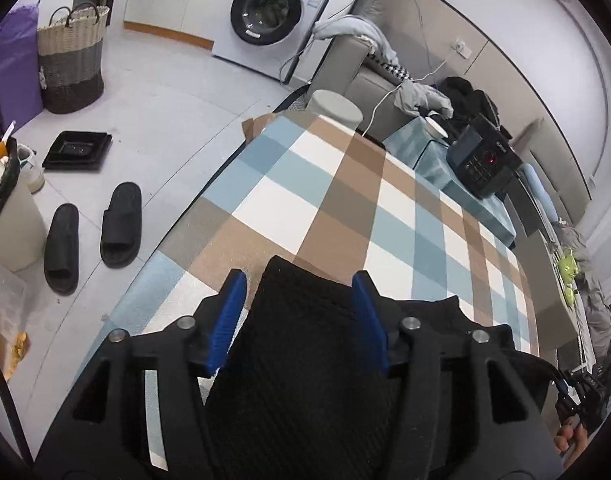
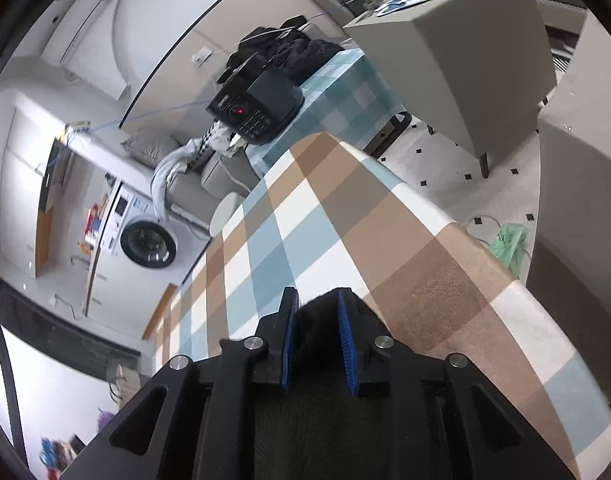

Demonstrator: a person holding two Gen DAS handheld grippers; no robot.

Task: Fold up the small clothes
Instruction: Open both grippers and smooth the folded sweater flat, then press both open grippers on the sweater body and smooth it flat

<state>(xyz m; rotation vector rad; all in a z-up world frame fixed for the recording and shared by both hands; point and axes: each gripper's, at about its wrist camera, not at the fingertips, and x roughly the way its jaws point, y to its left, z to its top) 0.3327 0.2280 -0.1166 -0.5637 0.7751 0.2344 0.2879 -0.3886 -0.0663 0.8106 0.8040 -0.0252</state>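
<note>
A black knitted garment (image 1: 305, 360) lies on the checked tablecloth (image 1: 345, 184) near the table's front edge. My left gripper (image 1: 299, 292) stands over its far end. The blue pads (image 1: 233, 304) are spread wide, the cloth sits between them, and a gap shows beside the left pad. In the right wrist view the same black garment (image 2: 319, 340) fills the narrow space between the pads (image 2: 347, 332) of my right gripper (image 2: 317, 308) and spreads past the right pad onto the tablecloth (image 2: 305, 220). Those jaws stand slightly apart and do not look clamped.
A black device with a keypad (image 1: 485, 160) (image 2: 257, 108) sits on a second checked cloth at the far end. A white round stool (image 1: 335, 106) stands beyond the table. Black slippers (image 1: 121, 224) and a bin (image 1: 9, 216) are on the floor to the left, and a grey stool (image 2: 465, 60) stands to the right.
</note>
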